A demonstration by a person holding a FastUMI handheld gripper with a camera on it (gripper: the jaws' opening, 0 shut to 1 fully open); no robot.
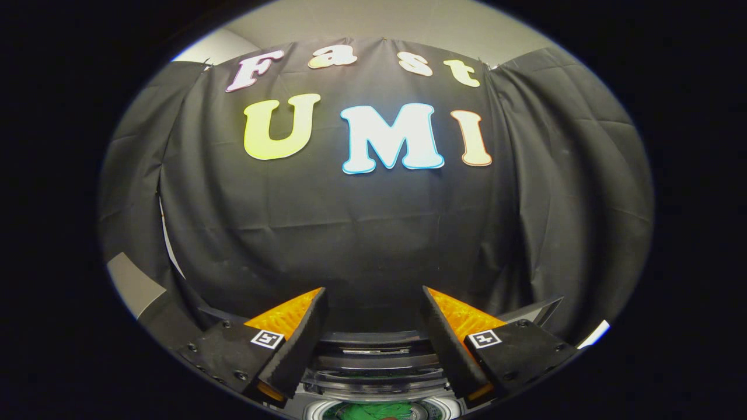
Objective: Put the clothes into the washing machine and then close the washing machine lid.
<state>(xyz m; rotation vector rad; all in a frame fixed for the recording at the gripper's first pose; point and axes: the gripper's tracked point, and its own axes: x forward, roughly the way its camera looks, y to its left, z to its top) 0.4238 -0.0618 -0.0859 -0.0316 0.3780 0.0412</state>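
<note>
Green clothes (373, 412) are lying inside the washing machine (373, 373) below the gripper (373, 303), whose fingers are spreading apart, grasping nothing.

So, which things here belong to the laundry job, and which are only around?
For the job:
- washing machine, just below and between the fingers
- green clothes, lying in its tub
- gripper, jaws open, holding nothing

Only around:
- black cloth wall beyond the fingers

A black cloth wall (373, 233) hangs in creased folds well beyond the fingers, and a pale ceiling (373, 23) shows above the cloth's top edge
</note>
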